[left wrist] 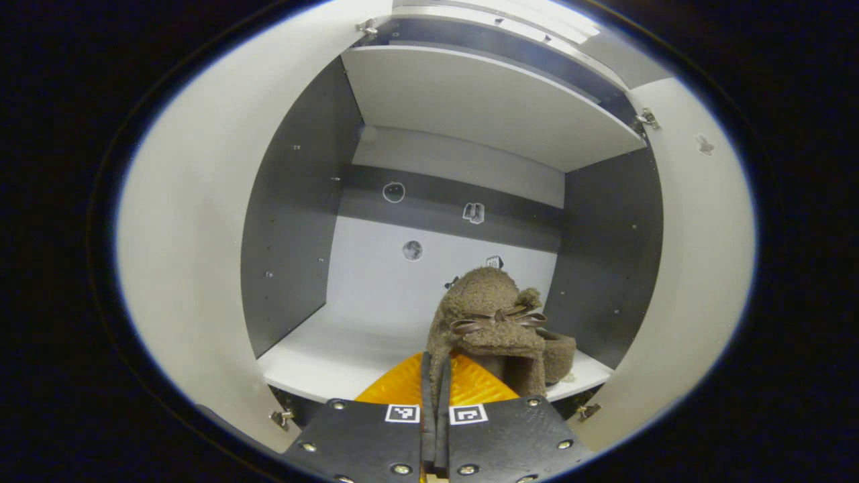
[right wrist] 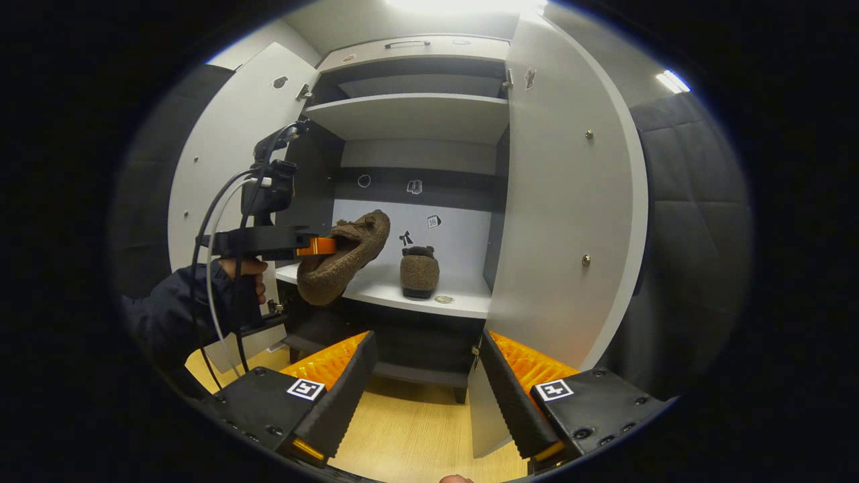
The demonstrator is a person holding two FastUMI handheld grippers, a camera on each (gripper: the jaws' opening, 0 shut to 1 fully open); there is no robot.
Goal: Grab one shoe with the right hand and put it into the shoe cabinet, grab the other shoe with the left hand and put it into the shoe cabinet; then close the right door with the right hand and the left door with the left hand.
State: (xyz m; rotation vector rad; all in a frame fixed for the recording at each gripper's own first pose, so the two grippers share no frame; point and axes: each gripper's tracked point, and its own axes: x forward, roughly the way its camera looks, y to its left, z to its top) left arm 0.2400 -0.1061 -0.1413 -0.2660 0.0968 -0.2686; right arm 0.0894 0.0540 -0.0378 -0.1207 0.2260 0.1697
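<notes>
The scene is a booth with a pale wood floor point(right wrist: 409, 429) and a white shoe cabinet point(right wrist: 570, 201) with dark inner walls, both doors standing open.

The second shoe, a brown fleecy slipper with a small bow point(left wrist: 493, 322), is pinched at its rim between the closed fingers of the left gripper point(left wrist: 435, 382). In the right gripper view this slipper point(right wrist: 345, 258) hangs tilted, toe up, at the front edge of the white lower shelf point(right wrist: 456, 302), not yet resting on it. The matching brown slipper point(right wrist: 419, 270) already stands on that shelf, toward the right side.

The right gripper point(right wrist: 423, 396) is spread open and empty, held back from the cabinet above the floor.

Step in hand: placing the second shoe with the left gripper. The next move calls for carrying it further in, lowering it onto the free shelf area left of the first shoe, then releasing and withdrawing. The right door point(right wrist: 570, 201) and left door point(right wrist: 221, 154) remain to be closed.
</notes>
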